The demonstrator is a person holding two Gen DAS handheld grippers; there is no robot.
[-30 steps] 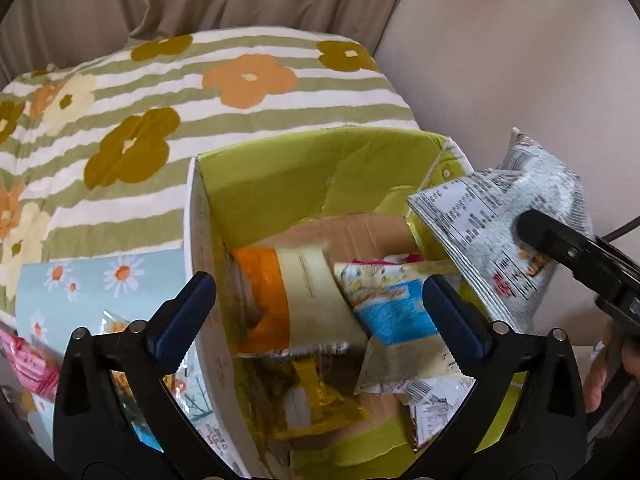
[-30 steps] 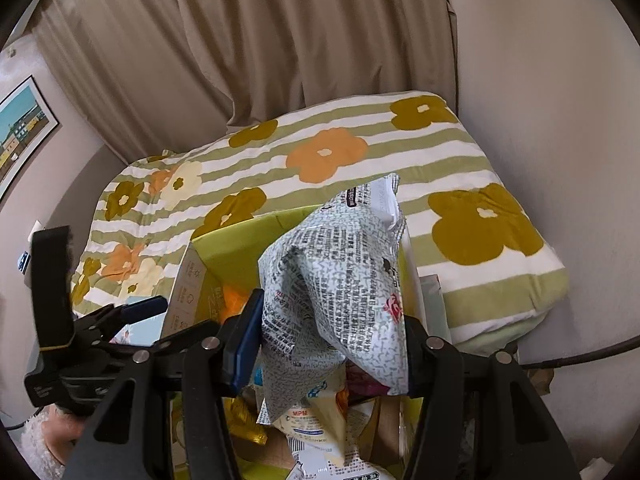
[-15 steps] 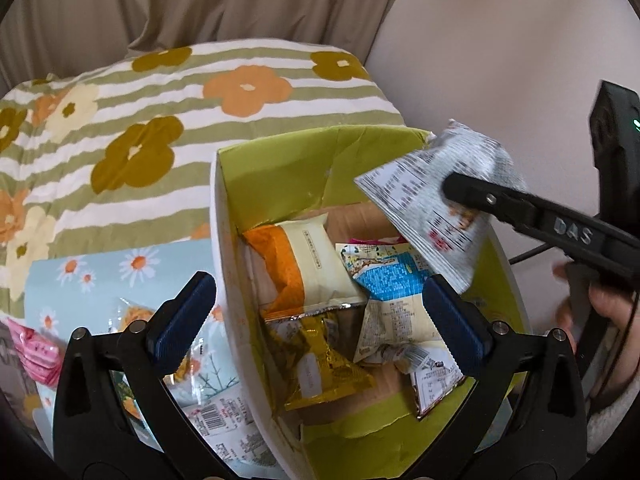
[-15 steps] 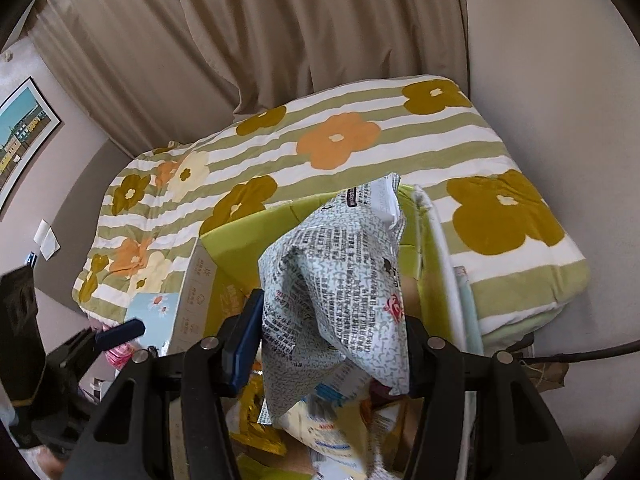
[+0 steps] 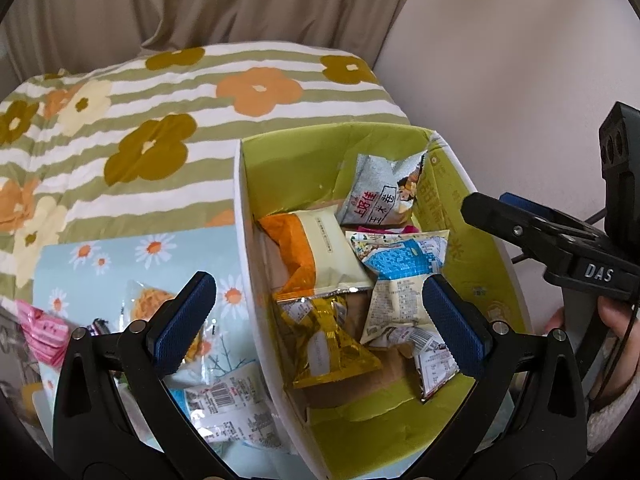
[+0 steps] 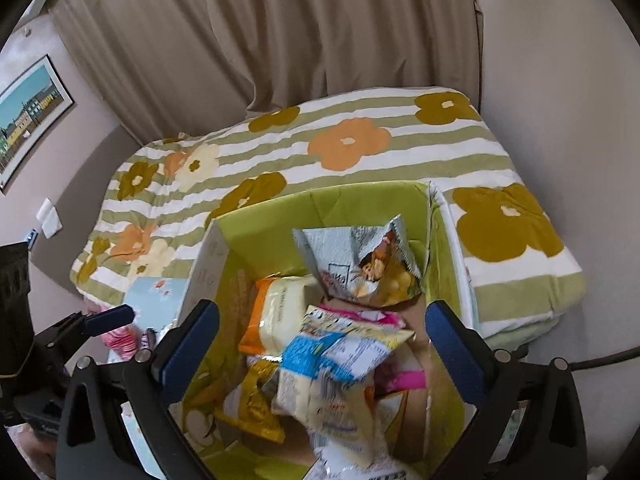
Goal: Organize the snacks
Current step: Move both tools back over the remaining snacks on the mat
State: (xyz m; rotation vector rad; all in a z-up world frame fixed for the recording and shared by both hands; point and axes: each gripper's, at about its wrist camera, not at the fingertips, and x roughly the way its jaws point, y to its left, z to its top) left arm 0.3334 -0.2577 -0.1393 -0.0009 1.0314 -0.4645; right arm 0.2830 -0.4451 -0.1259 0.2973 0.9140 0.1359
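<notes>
Item: green-lined cardboard box (image 5: 460, 200), open at the top, stood on a bed with a striped floral quilt (image 5: 160, 120), against the right-hand wall.

Contents, left wrist view: a grey snack bag (image 5: 380, 192) with red and dark lettering lay tilted at the far end of the box, leaning on the far wall. Nearer, an orange-and-cream packet (image 5: 320, 252) lay along the left wall. A blue-and-white packet (image 5: 404, 256) sat just to its right, overlapping a pale printed packet (image 5: 394, 308). A yellow foil packet (image 5: 328, 348) lay at the near left of the box floor, touching the orange-and-cream one. A small printed sachet (image 5: 434, 364) lay near the right wall.

Outside the box, left side: a light blue daisy-print sheet (image 5: 100, 272) lay on the quilt, carrying a clear packet with orange contents (image 5: 150, 304), a barcode-labelled white packet (image 5: 228, 404) and pink wrappers (image 5: 40, 332) at the far left edge.

Left tongs (image 5: 316, 324): fingers apart, nothing between them, poised over the box's left wall.

Right tongs (image 6: 320, 352): fingers spread wide, empty, poised above the box; in the right wrist view the grey snack bag (image 6: 360, 260) sat free beyond them. Seen from the left, the right tongs (image 5: 480, 208) hung over the right rim.

Background: beige curtain (image 6: 320, 40); framed picture (image 6: 28, 108) on the left wall.
</notes>
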